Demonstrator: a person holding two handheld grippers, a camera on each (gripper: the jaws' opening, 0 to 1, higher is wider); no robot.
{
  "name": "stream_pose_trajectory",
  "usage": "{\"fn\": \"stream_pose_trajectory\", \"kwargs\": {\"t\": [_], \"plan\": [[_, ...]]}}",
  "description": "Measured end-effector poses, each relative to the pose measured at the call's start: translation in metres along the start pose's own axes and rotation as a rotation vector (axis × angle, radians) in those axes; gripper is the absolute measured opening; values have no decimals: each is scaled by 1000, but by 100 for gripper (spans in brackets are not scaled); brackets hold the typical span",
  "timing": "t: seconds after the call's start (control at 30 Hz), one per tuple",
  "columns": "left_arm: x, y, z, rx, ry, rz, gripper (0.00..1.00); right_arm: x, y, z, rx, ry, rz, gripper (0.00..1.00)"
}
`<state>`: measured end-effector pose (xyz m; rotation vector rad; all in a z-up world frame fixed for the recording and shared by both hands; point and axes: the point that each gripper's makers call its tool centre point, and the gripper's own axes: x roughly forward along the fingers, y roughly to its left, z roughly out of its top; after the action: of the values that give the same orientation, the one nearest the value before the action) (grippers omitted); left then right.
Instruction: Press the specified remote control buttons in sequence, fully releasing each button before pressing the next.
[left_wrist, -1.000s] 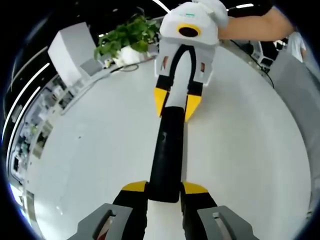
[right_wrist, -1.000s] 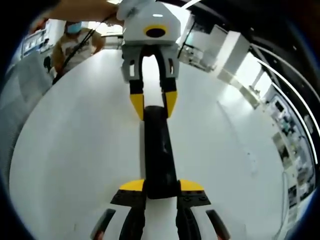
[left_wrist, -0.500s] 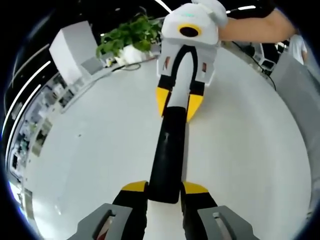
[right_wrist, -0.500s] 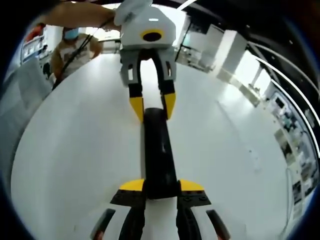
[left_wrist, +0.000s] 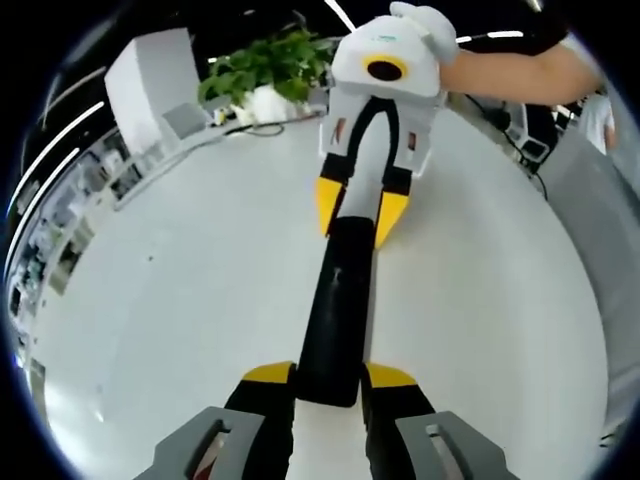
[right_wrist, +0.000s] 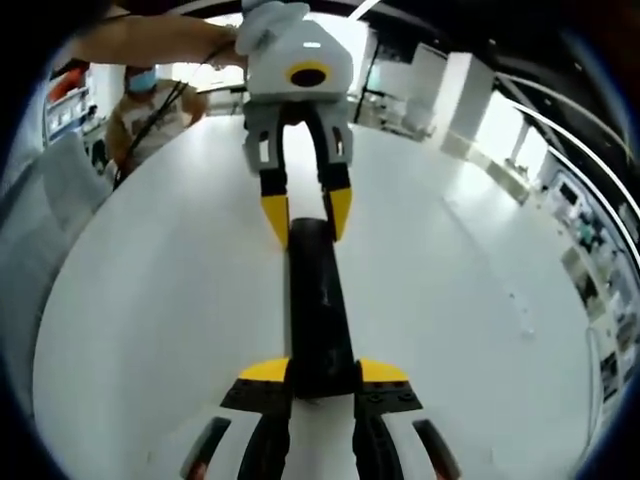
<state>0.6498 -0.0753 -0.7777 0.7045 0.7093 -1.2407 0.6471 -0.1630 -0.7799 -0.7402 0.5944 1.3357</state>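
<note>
L gripper (left_wrist: 330, 378) was clamped on the near end of the black remote control (left_wrist: 338, 300), yellow-tipped jaws pressed against both its sides. In the left gripper view the remote ran straight away from the camera over the white desk (left_wrist: 180, 300), w/ the R gripper (left_wrist: 360, 212) pinching its far end from the opposite side. A person's hand (left_wrist: 430, 25) in a white glove sat on top of the R gripper, bare forearm going off toward the upper right.

Right gripper view gave the mirror: R gripper (right_wrist: 322, 374) shut around the remote's near end (right_wrist: 318, 300), L gripper (right_wrist: 305, 215) gripping the far end. So the remote was held between both grippers, roughly mid-desk; couldn't tell whether it touched the desk or sat just above. Buttons not readable in either view.

Potted green plant (left_wrist: 265, 65) stood at the desk's far edge in the left gripper view, near a white box-like unit (left_wrist: 150, 85). In the right gripper view a seated person (right_wrist: 150, 105) was at the desk's far-left edge.
</note>
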Motion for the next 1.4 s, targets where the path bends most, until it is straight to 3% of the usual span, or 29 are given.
{"fn": "stream_pose_trajectory", "kwargs": {"t": [0.43,1.1,1.4], "plan": [[1,0,-2,-74,-28,-30,25,2,-1,0,14,-3,26,21],[0,0,-3,-96,-53,-39,26,2,0,0,35,-6,55,22],[-1,0,-3,-96,-66,-43,26,1,0,-1,78,-15,67,29]]}}
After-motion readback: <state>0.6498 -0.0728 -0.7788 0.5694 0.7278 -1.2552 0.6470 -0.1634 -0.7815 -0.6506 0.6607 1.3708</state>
